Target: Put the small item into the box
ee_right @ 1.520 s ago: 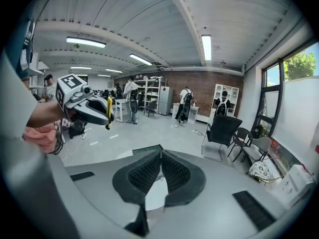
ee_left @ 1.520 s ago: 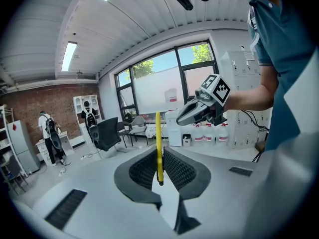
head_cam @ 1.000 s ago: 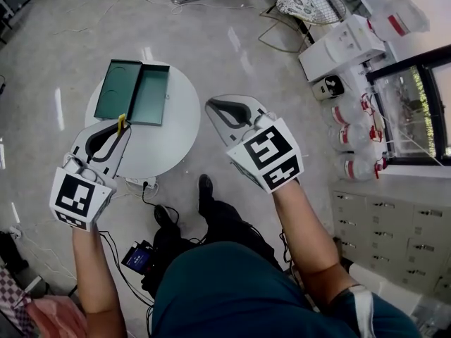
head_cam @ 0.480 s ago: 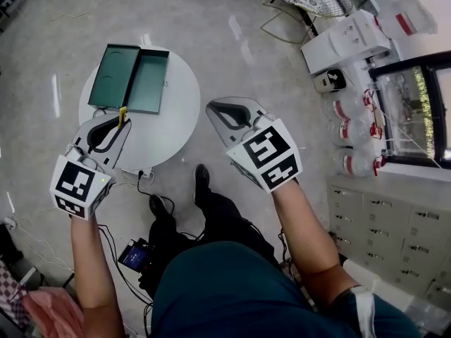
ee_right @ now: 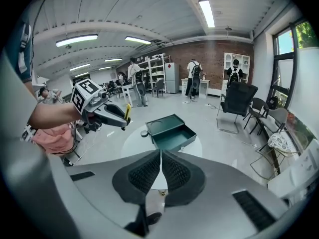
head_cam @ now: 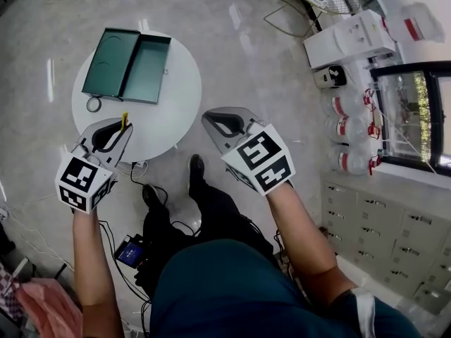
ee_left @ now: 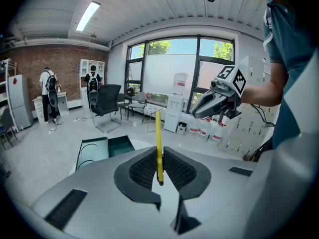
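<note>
- Person standing, teal top and dark trousers, one gripper in each hand; a black shoe (head_cam: 196,166) shows on the floor below.
- Left gripper (head_cam: 120,129): jaws shut tight on a thin yellow stick (head_cam: 124,120). The stick stands upright between the pads and pokes out past the jaw tips. From above, this gripper sits over the near left rim of the table, short of the box.
- Right gripper (head_cam: 210,118): jaws pressed together, nothing between them. It is held off the table's near right side, well apart from the left gripper.
- Small black device with cables (head_cam: 130,251) on the floor by the person's feet.
- Round white table (head_cam: 176,111).
- Green box (head_cam: 146,69) on the far left part of the table, open, its hinged lid lying flat beside the tray. The tray looks empty.
- Small dark ring (head_cam: 94,104) on the table, just beside the near corner of the lid.
- Grey drawer cabinet (head_cam: 387,224) along the right wall.
- Large water bottles (head_cam: 350,129) with red caps, standing beyond the cabinet.
</note>
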